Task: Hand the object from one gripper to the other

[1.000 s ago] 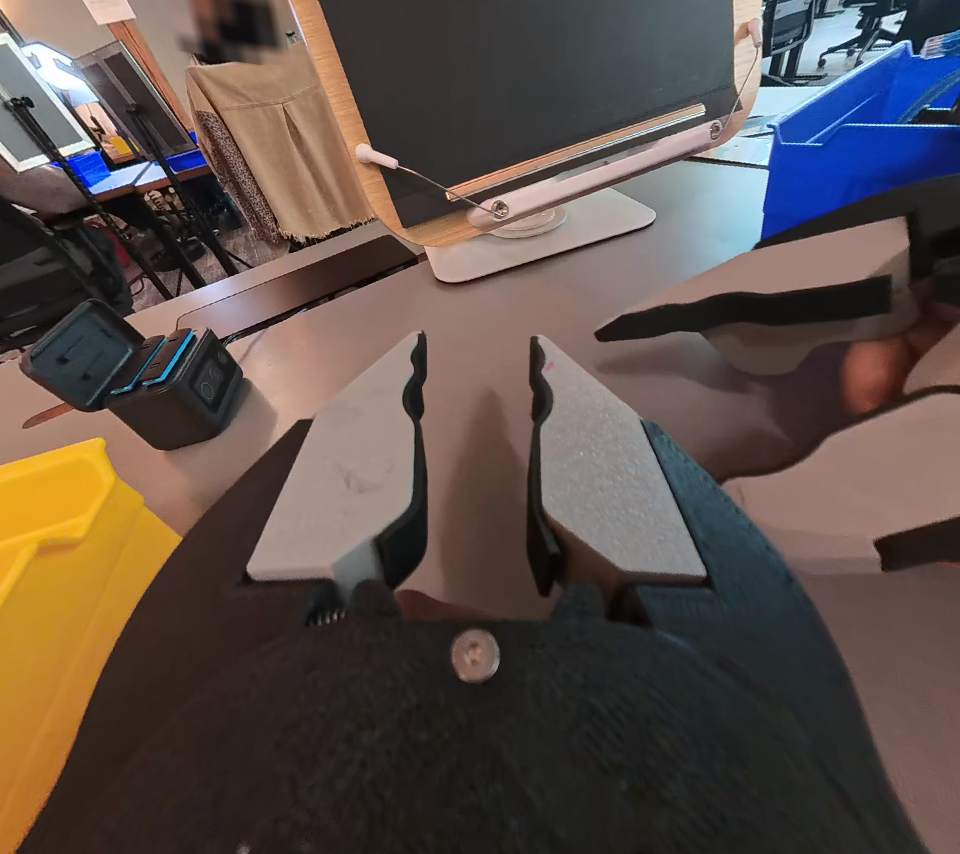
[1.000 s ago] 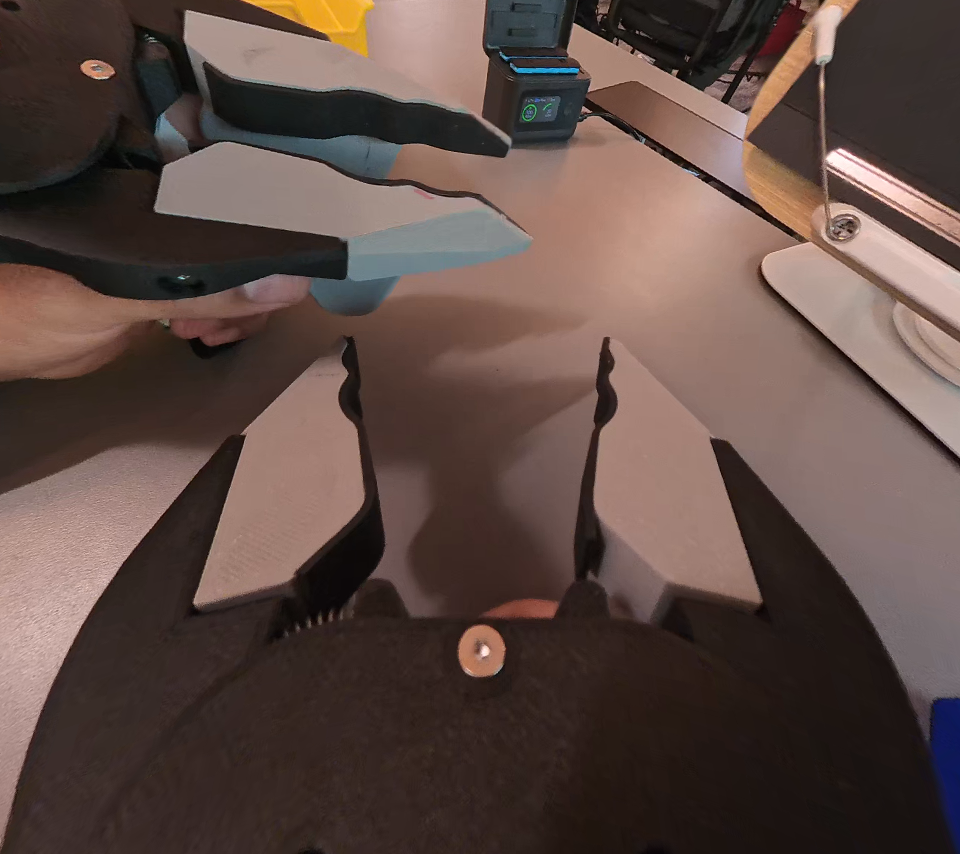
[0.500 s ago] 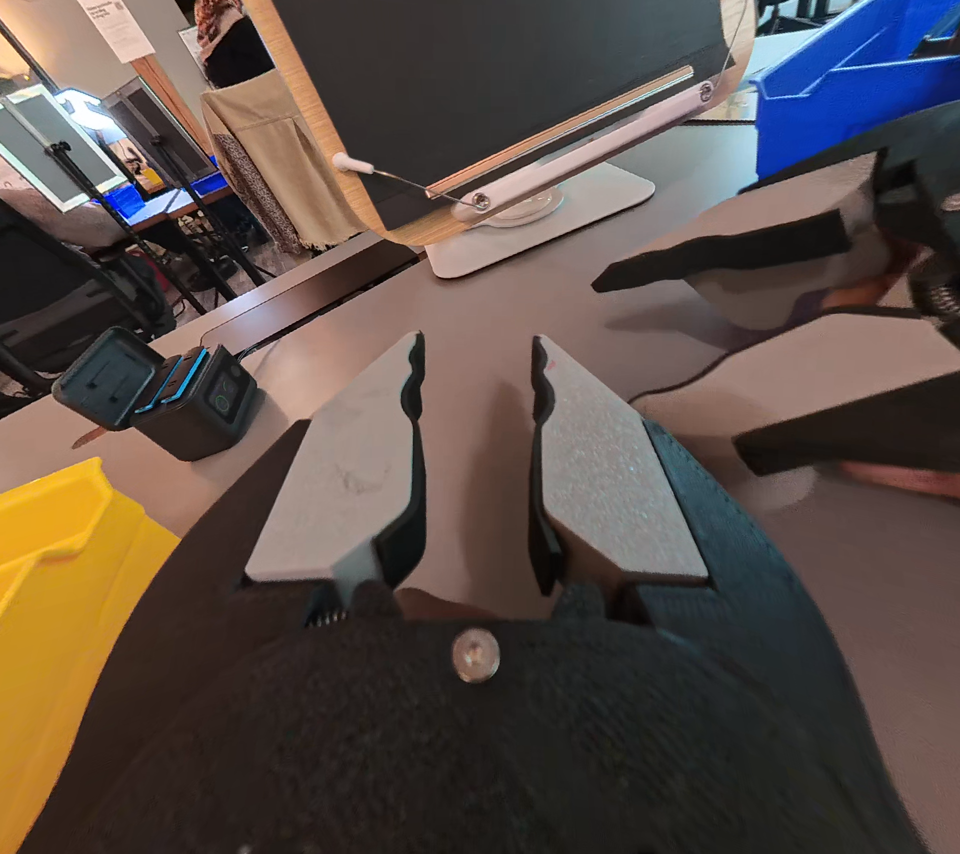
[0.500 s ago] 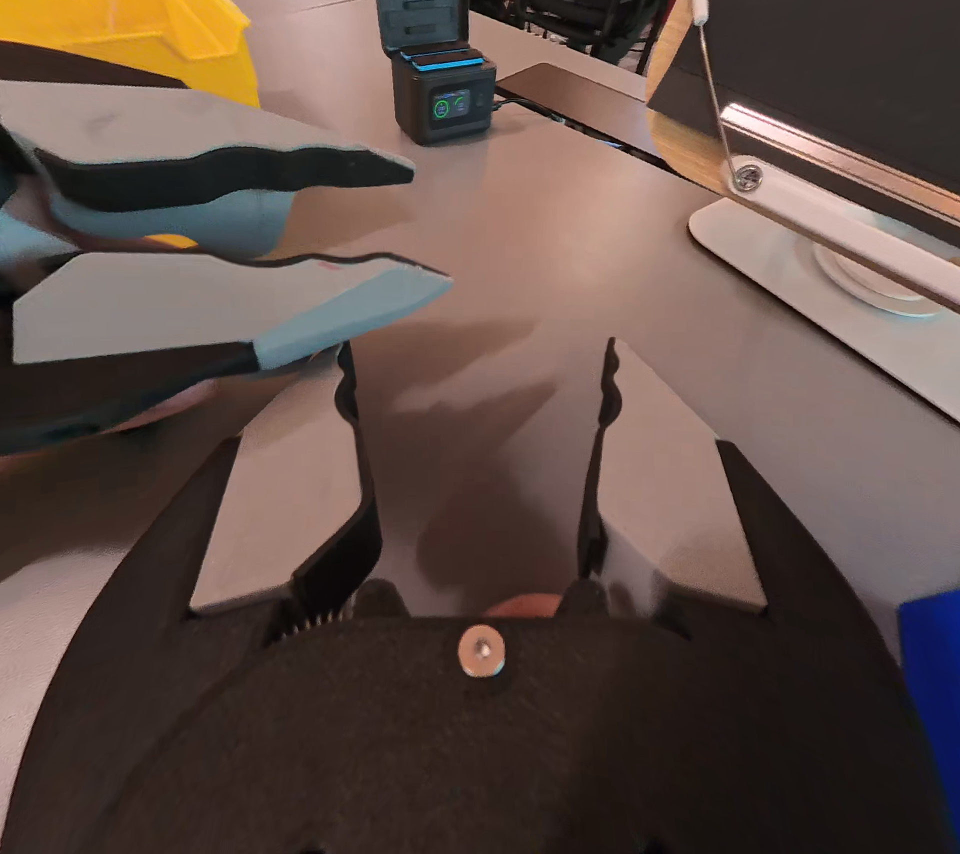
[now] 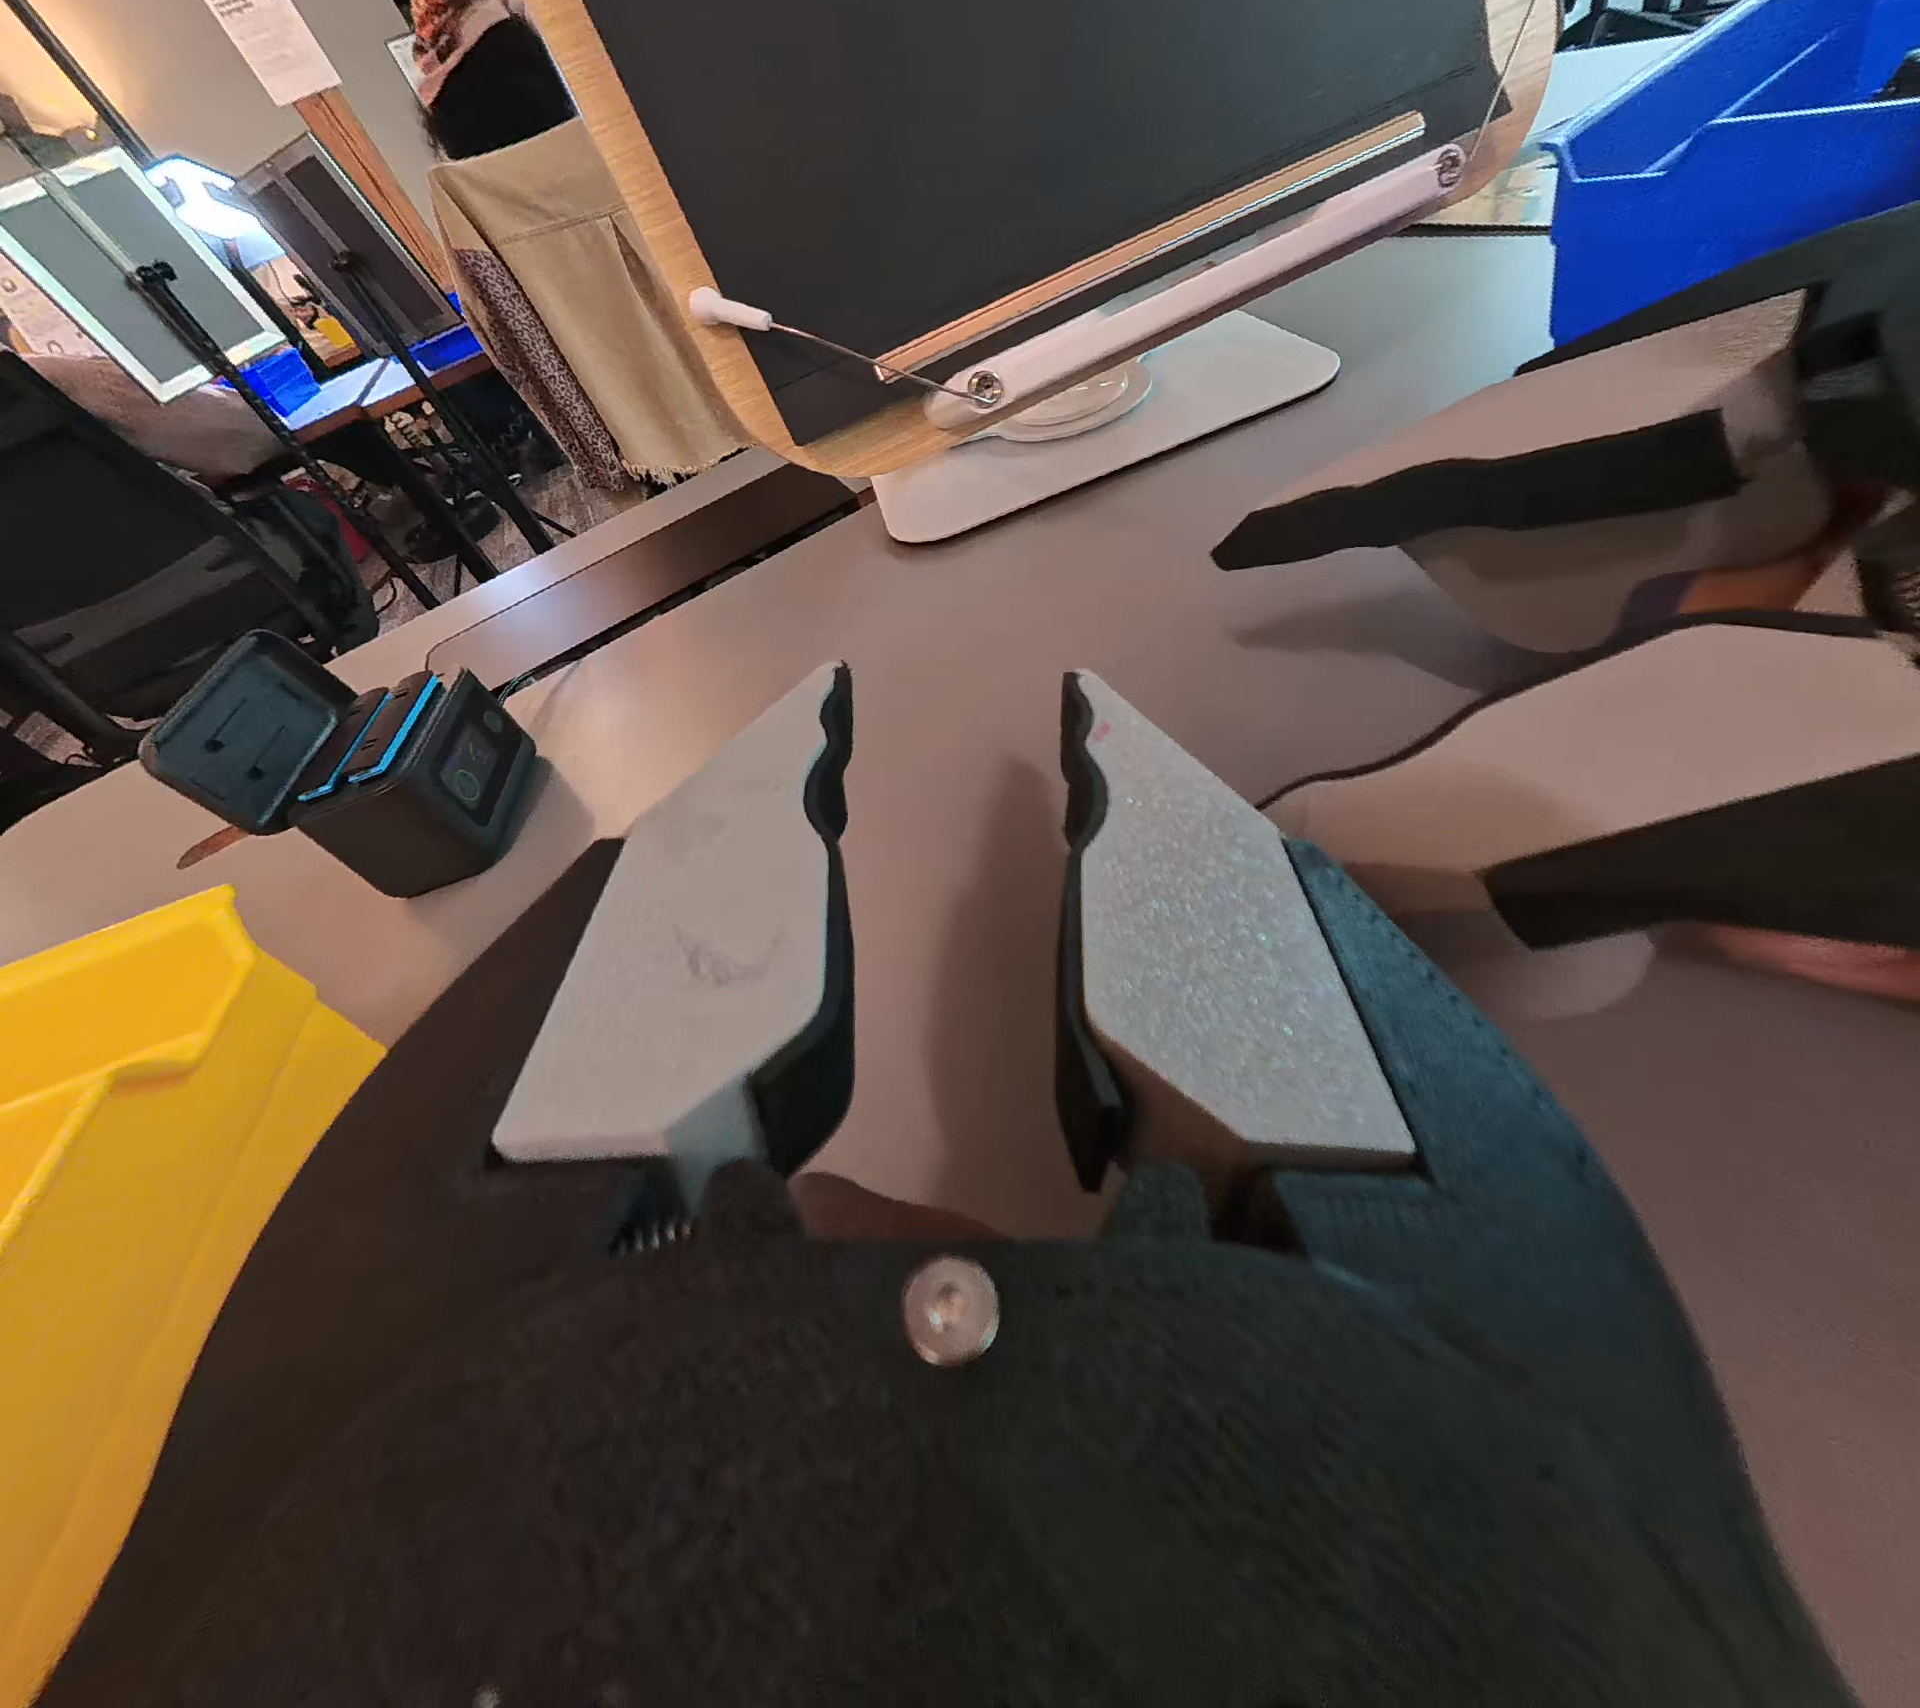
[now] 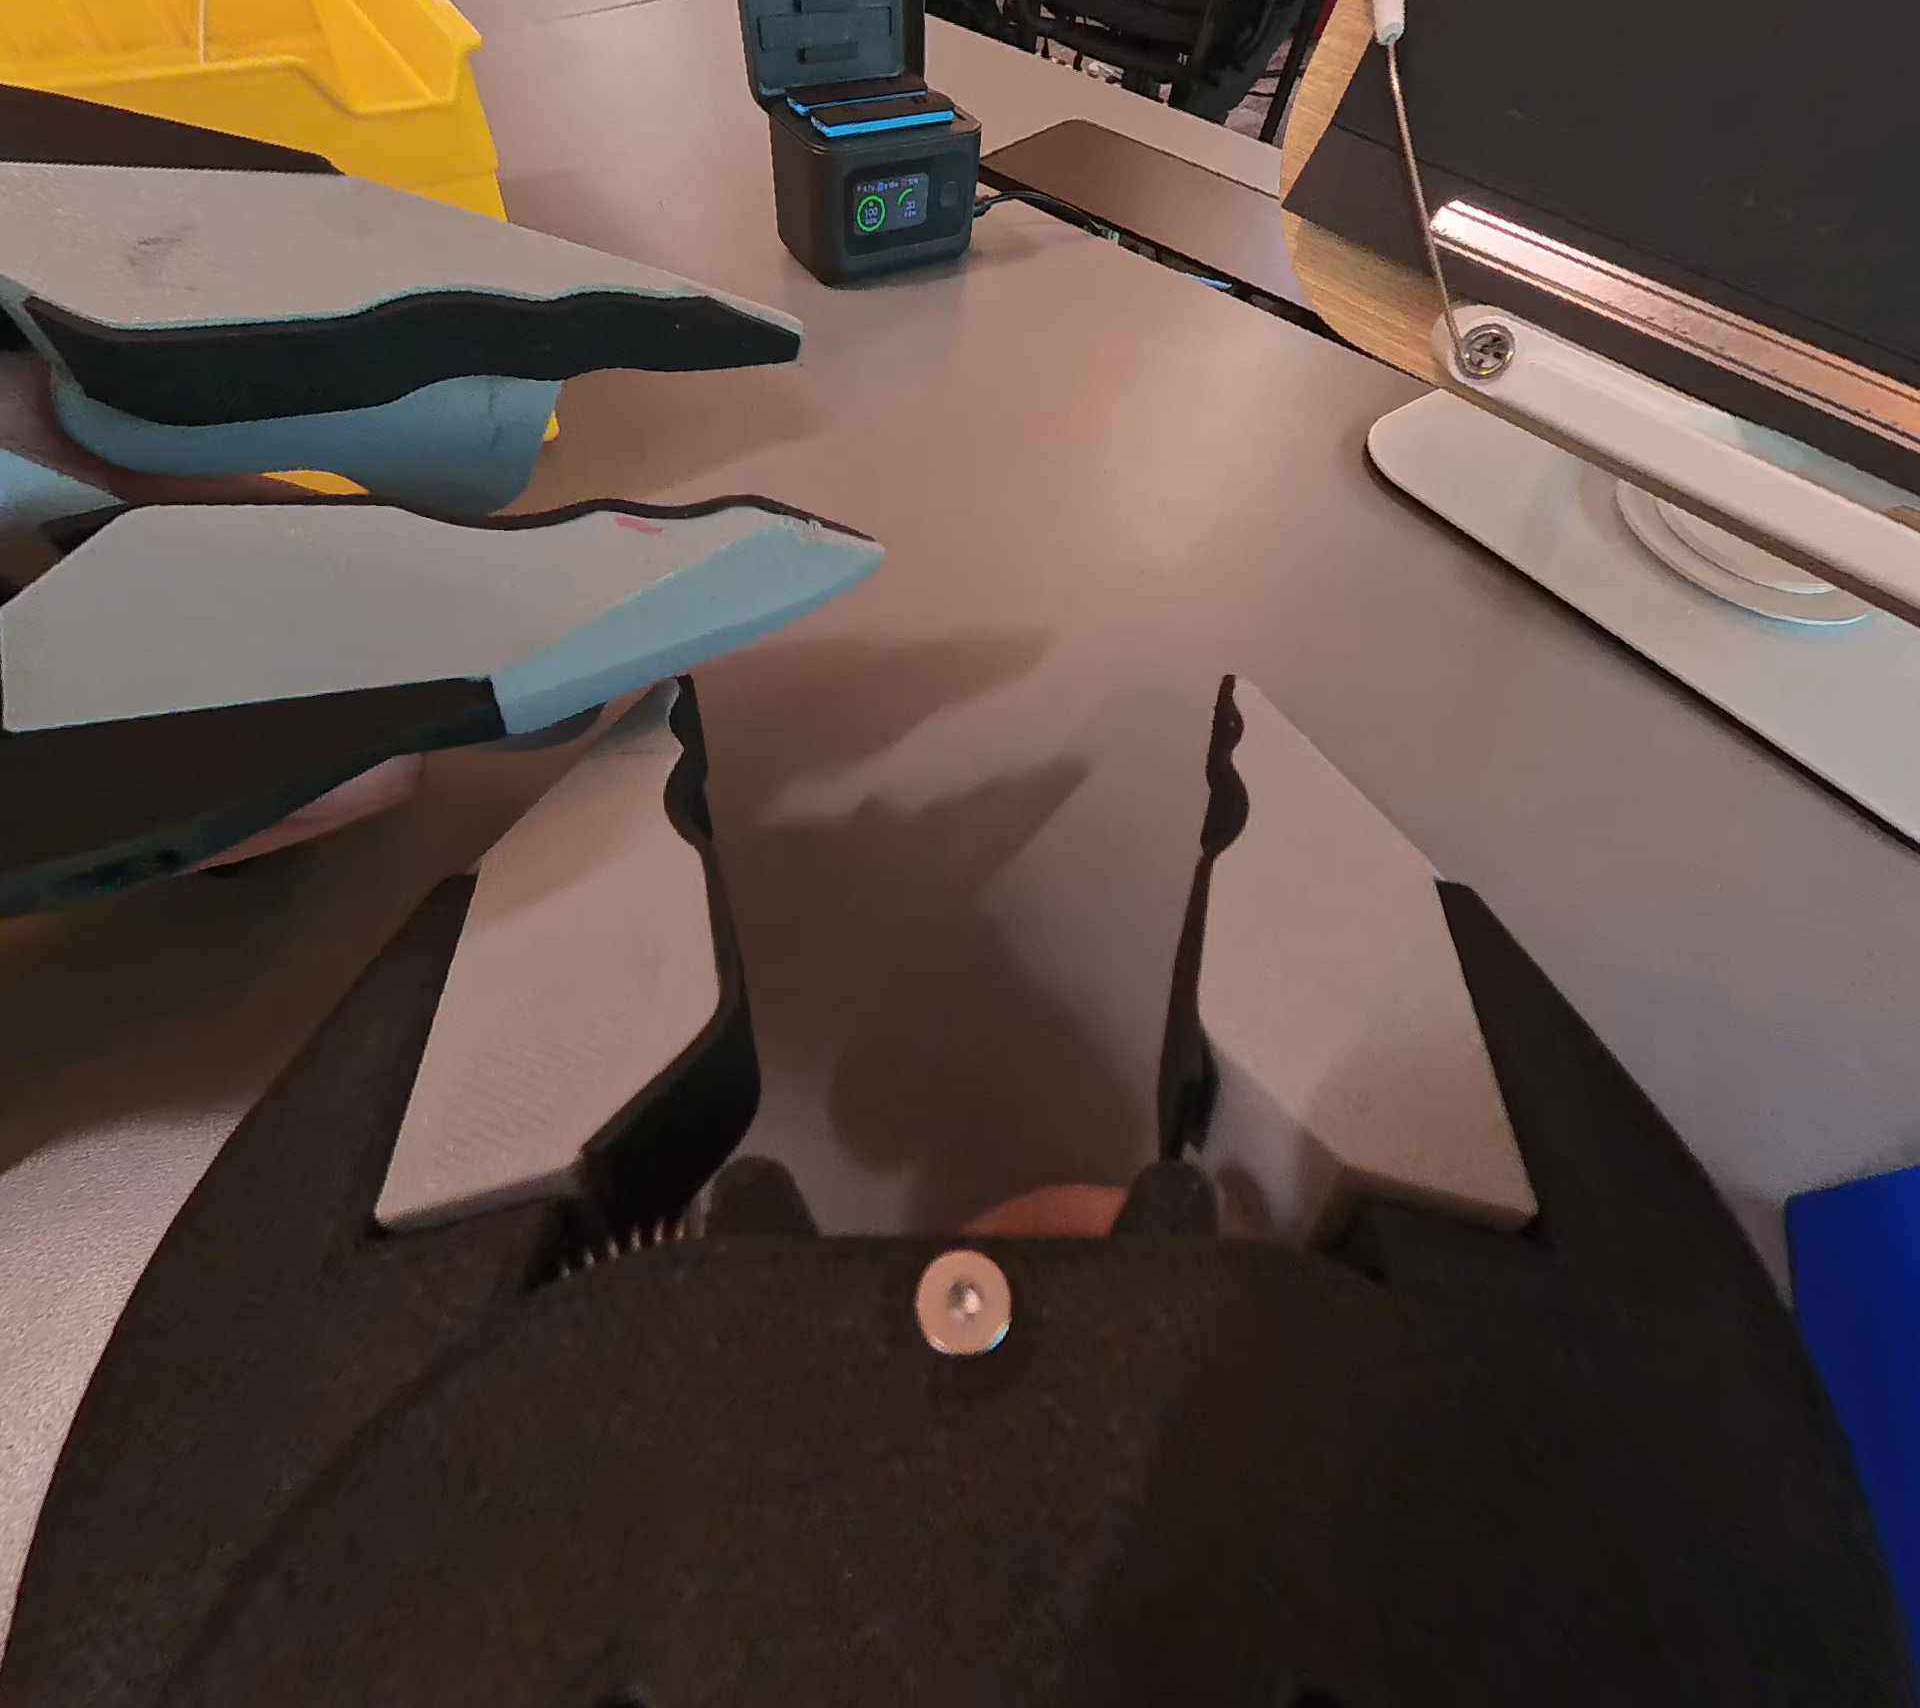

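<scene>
Yellow plastic shows at the far left: a yellow bin (image 5: 125, 1139) sits on the grey table (image 5: 1039, 619), and a thin white string hangs over its edge in the right wrist view. Just to the right of the bin stands a small black charger box (image 5: 416, 785) with its lid flipped up, blue-edged packs inside and a little lit screen on its front. A thin black cable runs off from its side. Next comes the left gripper (image 5: 951, 702). Its two grey fingers are a little way apart, a narrow gap, and there is nothing between them, only bare table below. Behind it, in the middle, stands a big dark board with a wood edge (image 5: 987, 48) on a flat white base (image 5: 1195, 411). To the right is the right gripper (image 5: 1351, 713), seen from the side in the left wrist view. In its own view its fingers (image 6: 1340, 962) are spread wider than the left ones, and they hold nothing too. The tips of the two grippers are near each other but not touching. A blue bin (image 5: 1745, 120) sits at the far right. I cannot see any object to hand over, not in a gripper and not on the table between them. Far back on the left, a person stands beside dark stands and screens.
</scene>
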